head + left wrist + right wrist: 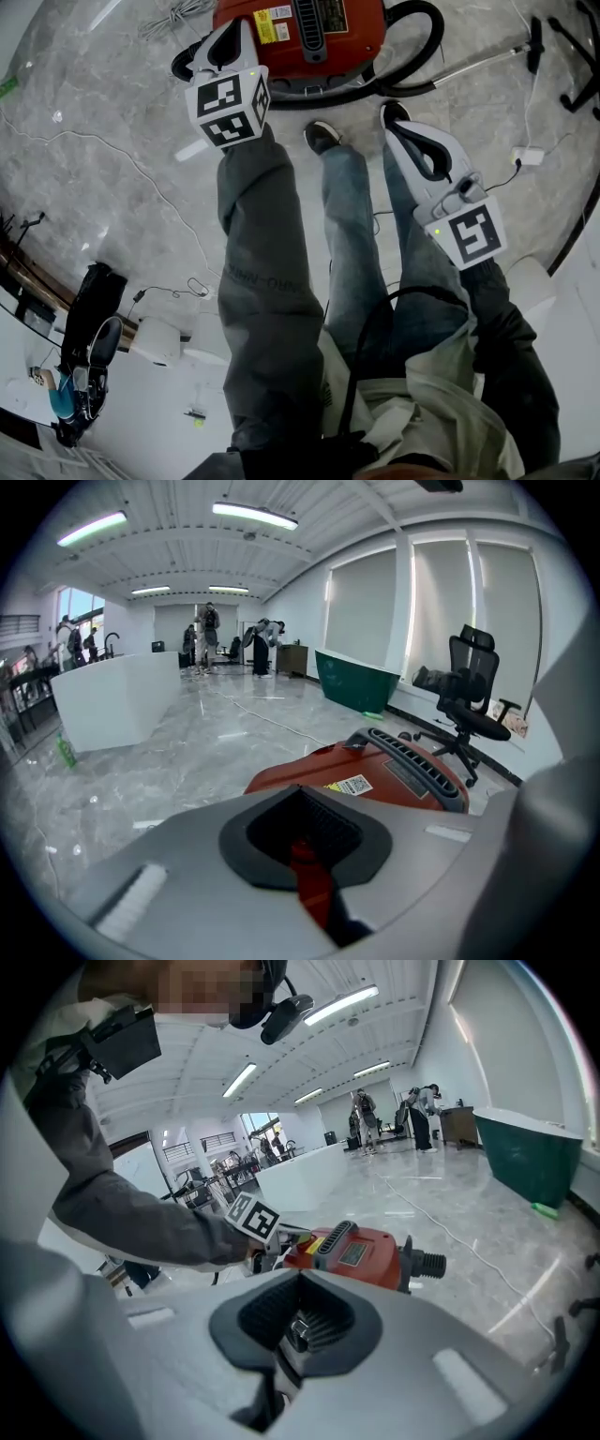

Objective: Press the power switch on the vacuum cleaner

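The red vacuum cleaner [314, 42] sits on the grey marble floor at the top of the head view, with a black grille and a yellow label on top. My left gripper [192, 58] is shut and empty, its tip just beside the vacuum's left end. In the left gripper view the red body [375, 775] lies close ahead, beyond the shut jaws [305, 841]. Further back, my right gripper [394, 114] hangs shut and empty over the floor near the black hose. The right gripper view shows the vacuum [361, 1255] ahead. I cannot pick out the power switch.
A black hose [417, 42] loops off the vacuum's right side, and a metal wand [478, 64] lies beyond it. White cable [173, 14] trails at the top left. A black office chair [469, 700] stands to the right. The person's shoe [322, 137] is just below the vacuum.
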`<action>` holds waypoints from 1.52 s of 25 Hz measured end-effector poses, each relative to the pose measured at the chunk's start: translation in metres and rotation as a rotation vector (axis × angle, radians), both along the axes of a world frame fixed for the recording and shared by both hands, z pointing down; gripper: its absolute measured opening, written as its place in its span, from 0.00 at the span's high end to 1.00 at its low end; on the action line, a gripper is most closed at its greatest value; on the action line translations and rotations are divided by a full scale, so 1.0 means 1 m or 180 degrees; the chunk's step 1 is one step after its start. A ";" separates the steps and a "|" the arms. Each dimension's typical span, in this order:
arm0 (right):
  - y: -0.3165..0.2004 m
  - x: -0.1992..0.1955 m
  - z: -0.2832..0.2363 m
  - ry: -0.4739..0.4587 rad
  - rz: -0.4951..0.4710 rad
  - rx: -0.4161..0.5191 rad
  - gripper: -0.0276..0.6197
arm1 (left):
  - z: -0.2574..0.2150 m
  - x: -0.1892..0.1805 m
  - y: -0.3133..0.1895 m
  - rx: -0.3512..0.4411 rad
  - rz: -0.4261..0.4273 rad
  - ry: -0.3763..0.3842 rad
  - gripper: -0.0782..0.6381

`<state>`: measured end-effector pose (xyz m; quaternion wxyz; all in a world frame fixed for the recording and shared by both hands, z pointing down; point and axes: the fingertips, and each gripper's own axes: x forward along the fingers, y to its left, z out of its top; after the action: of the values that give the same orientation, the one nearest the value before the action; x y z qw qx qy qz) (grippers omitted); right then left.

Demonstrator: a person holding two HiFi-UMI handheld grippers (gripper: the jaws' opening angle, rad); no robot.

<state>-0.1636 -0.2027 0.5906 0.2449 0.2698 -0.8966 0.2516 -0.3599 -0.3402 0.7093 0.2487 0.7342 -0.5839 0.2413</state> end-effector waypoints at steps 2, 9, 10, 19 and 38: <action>-0.003 0.004 -0.002 -0.0013 0.0041 -0.0001 0.95 | -0.008 -0.001 0.010 0.0185 -0.0174 0.0074 0.89; -0.017 0.030 -0.007 -0.0165 0.0202 0.0068 0.95 | -0.046 0.023 0.102 0.0563 -0.0751 0.0301 0.89; -0.019 0.036 -0.009 -0.0203 0.0226 0.0074 0.95 | -0.052 0.029 0.119 0.0550 -0.0818 0.0294 0.89; -0.033 0.102 -0.048 -0.0395 0.0232 0.0019 0.95 | -0.181 0.092 0.197 0.0921 -0.1267 0.0167 0.89; 0.092 0.150 -0.216 -0.0708 -0.0671 0.0230 0.95 | -0.351 0.236 0.295 0.1301 -0.1025 0.0373 0.89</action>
<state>-0.0139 -0.1102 0.3750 0.1594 0.1533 -0.9500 0.2203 -0.1241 -0.0457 0.3587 0.1639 0.6795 -0.7144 0.0328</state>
